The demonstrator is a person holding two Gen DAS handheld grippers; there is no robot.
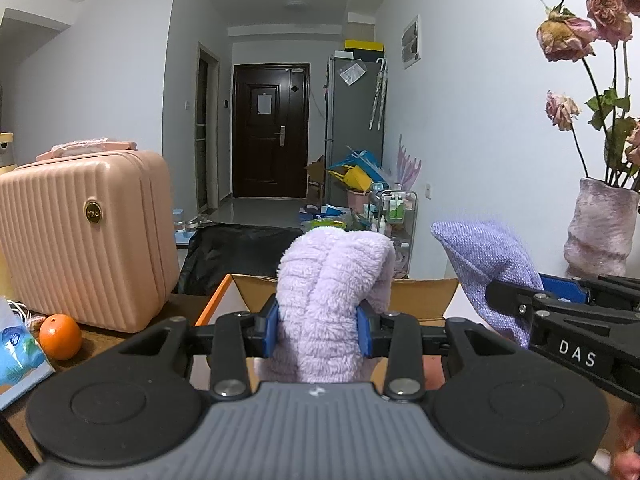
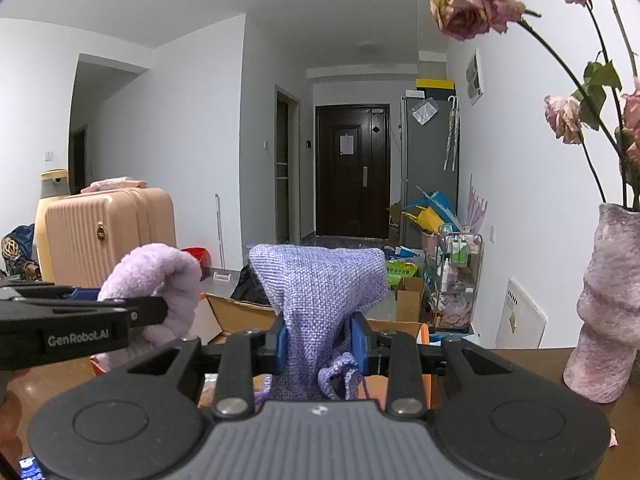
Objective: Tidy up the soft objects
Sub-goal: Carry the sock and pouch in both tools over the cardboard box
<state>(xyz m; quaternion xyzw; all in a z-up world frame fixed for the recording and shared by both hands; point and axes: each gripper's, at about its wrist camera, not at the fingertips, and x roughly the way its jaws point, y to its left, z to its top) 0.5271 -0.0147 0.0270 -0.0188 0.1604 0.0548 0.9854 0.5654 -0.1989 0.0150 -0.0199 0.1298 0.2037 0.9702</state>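
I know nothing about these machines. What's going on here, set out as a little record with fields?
left tongs: shut on a fluffy lilac towel
right tongs: shut on a woven purple pouch
below both: open cardboard box
left side: pink suitcase, orange
right side: vase of dried roses

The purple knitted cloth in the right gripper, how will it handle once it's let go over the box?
The knitted cloth is probably floppy: it bunches between the right gripper pads and droops below. It looks light, so it should drop limply into the cardboard box. Its loose strings may snag.
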